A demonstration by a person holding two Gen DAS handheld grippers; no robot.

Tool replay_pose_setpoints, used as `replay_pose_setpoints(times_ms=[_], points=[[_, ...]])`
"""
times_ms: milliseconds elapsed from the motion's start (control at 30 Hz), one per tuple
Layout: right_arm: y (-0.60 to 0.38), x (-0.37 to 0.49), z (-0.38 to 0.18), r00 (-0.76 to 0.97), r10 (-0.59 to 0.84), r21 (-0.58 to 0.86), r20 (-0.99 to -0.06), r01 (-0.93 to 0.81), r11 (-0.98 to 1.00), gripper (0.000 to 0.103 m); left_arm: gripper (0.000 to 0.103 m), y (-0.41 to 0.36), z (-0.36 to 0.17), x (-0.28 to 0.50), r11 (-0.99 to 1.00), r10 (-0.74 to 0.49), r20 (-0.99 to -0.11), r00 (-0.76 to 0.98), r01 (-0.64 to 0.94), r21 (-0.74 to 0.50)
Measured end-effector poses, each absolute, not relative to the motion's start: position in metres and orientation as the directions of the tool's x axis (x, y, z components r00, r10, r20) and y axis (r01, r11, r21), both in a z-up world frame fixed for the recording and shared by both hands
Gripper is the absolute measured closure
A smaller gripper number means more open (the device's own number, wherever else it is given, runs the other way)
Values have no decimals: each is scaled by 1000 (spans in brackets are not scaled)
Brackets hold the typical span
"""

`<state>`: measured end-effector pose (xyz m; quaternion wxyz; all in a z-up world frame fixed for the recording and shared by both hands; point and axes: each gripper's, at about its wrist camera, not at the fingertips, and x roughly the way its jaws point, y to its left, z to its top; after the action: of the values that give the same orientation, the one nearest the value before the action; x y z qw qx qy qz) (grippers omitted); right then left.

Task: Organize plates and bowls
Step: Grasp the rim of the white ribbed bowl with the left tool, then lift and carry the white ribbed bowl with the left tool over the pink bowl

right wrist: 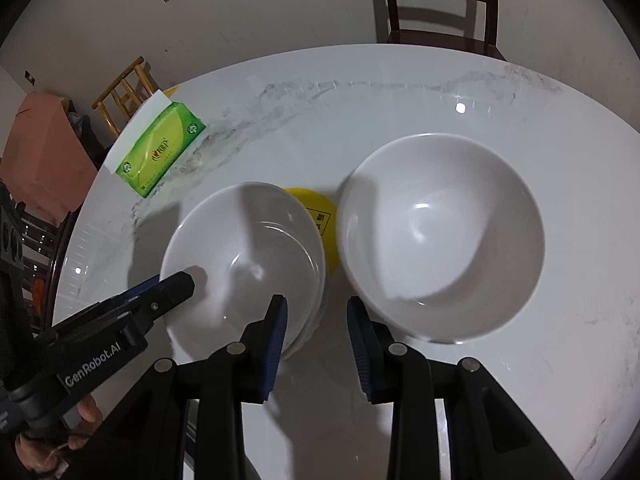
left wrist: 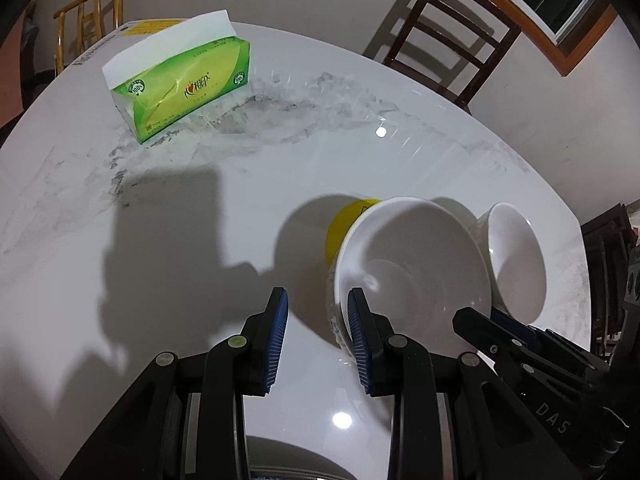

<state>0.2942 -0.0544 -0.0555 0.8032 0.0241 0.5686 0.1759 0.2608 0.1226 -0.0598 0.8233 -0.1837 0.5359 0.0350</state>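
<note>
so both my grippers are pointing steeply down over the marble surface (right wrist: 400, 92) with the bowls right in front of them. left gripper (left wrist: 318, 344): fingers (left wrist: 276, 340) apart with nothing between them. the left bowl (left wrist: 408, 256), the one that looks stacked on another dish, sits just off the outside of my right-hand finger, rim about touching the back of it as far as i can tell. right gripper (right wrist: 318, 346): same deal, fingers part-open and empty, and the gap between them lines up with the strip of bare surface between the left bowl stack (right wrist: 248, 264) and the big right bowl (right wrist: 444, 236). there's a yellow lid-looking thing (right wrist: 320, 220) tucked behind, between the two bowls.

what worries me:
- both grippers are crowding the same stack. the left one's tip already hangs over that bowl's near rim in the right view, so they could knock together.
- glossy ceramic plus narrow rubber pads = a rim pinch that could slip or tip the bowl, especially if the stack underneath isn't seated flat.
- if i come down as aimed, a finger could land on a rim instead of straddling it and shove the bowl across the slick surface.
- the tissue pack (left wrist: 180, 84) is well beyond everything, no risk there.
</note>
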Motion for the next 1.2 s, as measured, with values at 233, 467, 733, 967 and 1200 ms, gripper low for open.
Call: replay_pose_setpoints(times_ms=[233,467,733,967,1200], points=[[-52,296,-60,270,341,270,-901,-269,925,82,85,116,-69,265,932,-162,-897,412,-235,-276],[-52,290,-58,281,325,251,-903,-270,930,84,90,109,-67,261,934,-168,-899,403,-227,-277],[-60,277,-47,287,325,250,-901,-269,930,84,90,99,-59,247,939,-173,-905,390,-211,-271],[-79,260,-27,316,331,254,-889,-262,931,84,90,81,-36,230,946,-182,-896,405,-176,-272],[-104,239,-9,343,331,259,-879,-240,936,84,89,55,-11,212,957,-180,-885,430,-133,-259]])
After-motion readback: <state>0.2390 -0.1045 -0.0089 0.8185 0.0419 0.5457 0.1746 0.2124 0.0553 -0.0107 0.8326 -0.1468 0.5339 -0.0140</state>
